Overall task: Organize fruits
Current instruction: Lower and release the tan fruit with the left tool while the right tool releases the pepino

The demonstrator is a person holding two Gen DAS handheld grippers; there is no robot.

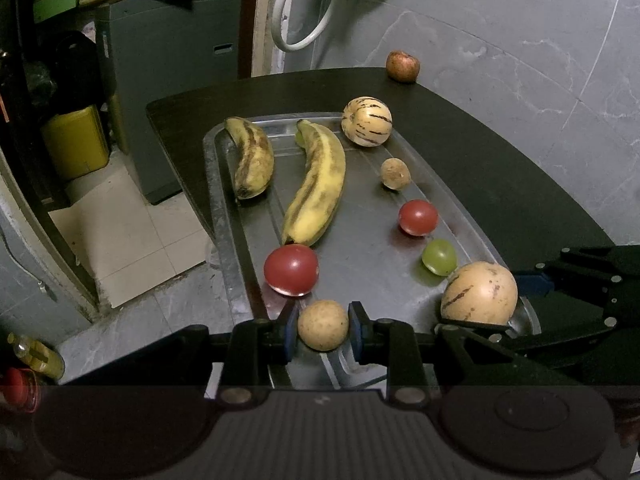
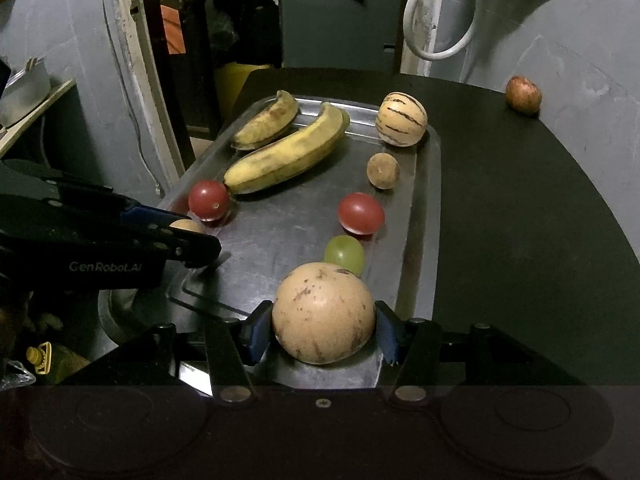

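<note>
A metal tray (image 1: 224, 216) on a dark table holds two bananas (image 1: 316, 184), a striped pale melon (image 1: 366, 121), a small brown fruit (image 1: 395, 173), two red tomatoes (image 1: 291, 269) and a green grape (image 1: 439, 257). My left gripper (image 1: 323, 323) is shut on a small round tan fruit (image 1: 323, 325) at the tray's near left corner. My right gripper (image 2: 324, 330) is shut on a large tan speckled fruit (image 2: 323, 312) at the near right end. In the right wrist view the left gripper (image 2: 200, 242) comes in from the left with the small tan fruit (image 2: 186, 225) partly hidden.
A reddish apple (image 1: 402, 65) sits alone on the dark table (image 1: 500, 184) at its far right edge, by the grey wall. A white hose (image 1: 304, 12) hangs behind. Left of the table the floor drops away, with a yellow container (image 1: 76, 140) and a grey cabinet (image 1: 168, 92).
</note>
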